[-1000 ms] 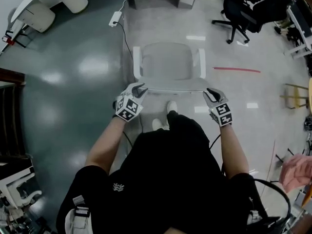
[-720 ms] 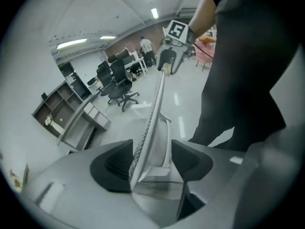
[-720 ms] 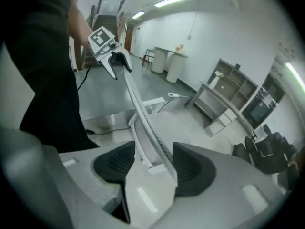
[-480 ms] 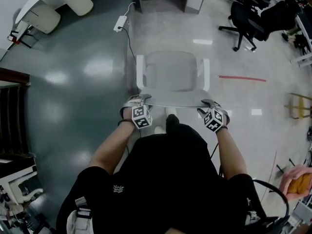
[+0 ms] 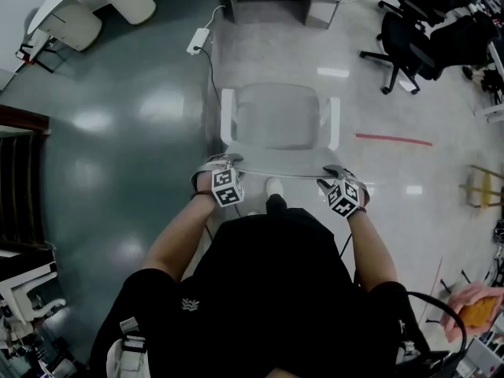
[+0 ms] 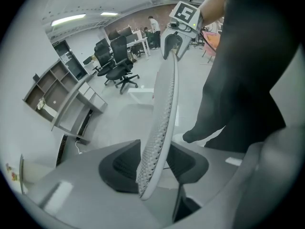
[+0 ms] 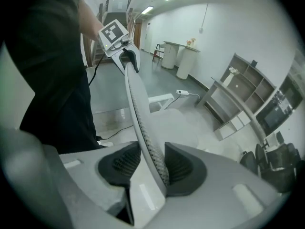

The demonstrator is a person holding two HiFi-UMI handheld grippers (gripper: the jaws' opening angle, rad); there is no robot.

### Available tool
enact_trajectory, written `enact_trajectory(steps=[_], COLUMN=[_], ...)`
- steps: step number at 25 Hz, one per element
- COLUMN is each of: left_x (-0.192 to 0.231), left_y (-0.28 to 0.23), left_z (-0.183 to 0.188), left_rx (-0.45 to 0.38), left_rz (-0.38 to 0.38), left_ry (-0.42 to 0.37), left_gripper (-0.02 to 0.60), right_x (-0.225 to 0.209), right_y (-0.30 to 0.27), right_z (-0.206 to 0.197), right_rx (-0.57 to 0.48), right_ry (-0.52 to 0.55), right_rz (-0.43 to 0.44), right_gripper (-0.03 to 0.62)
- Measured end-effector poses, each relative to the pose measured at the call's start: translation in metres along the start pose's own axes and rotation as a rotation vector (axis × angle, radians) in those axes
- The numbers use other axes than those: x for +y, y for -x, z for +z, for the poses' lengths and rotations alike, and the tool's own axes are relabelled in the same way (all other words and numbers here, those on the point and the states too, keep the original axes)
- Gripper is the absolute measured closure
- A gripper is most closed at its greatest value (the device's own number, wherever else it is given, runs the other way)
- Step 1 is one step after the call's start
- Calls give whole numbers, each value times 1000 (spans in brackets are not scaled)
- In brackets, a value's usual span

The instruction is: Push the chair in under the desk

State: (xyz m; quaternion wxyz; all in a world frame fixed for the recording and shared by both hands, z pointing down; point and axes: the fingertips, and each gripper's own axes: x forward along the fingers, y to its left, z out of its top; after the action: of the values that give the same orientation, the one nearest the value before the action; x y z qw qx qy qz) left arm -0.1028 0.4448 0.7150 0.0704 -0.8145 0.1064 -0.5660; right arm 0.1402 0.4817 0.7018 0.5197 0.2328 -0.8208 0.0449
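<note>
Grey mesh-backed chair (image 5: pixel 279 116) stands on open floor, the grey desk (image 6: pixel 71 108) straight ahead beyond it, left gripper (image 5: pixel 220 164) and right gripper (image 5: pixel 331 176) both clamped on its crosswise backrest top.

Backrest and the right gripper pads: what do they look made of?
Backrest: light grey, matte, likely perforated mesh or moulded plastic; a fine dotted texture shows beside a smooth solid edge. Right gripper pads: dark, matte, ribbed, probably rubber.

Left tongs (image 5: pixel 223 162) and right tongs (image 5: pixel 327 176) hold the white chair's (image 5: pixel 279 116) backrest at its ends
</note>
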Motion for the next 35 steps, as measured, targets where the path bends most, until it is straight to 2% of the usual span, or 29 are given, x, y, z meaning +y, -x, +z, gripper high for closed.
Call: enact_trajectory(steps=[7,14,21,35], left_x=[36,73,112,223], left_y=[-9,-20,-32,-55], left_z=[6,11,13,-2], left_rx=[5,3,8,5], left_rz=[-1,32,22,15], left_ry=[29,45,63,70], left_gripper=[403,394,393,383], right_x=[-38,-75,-117,-203], right_y=[-12,-23,-36,-78], right_z=[9,16,26,74], right_rx=[-19,-39,-20,-15], right_ry=[19,52,52,23], right_rz=[1,-8,-1,-11], right_gripper=[434,437,437,437])
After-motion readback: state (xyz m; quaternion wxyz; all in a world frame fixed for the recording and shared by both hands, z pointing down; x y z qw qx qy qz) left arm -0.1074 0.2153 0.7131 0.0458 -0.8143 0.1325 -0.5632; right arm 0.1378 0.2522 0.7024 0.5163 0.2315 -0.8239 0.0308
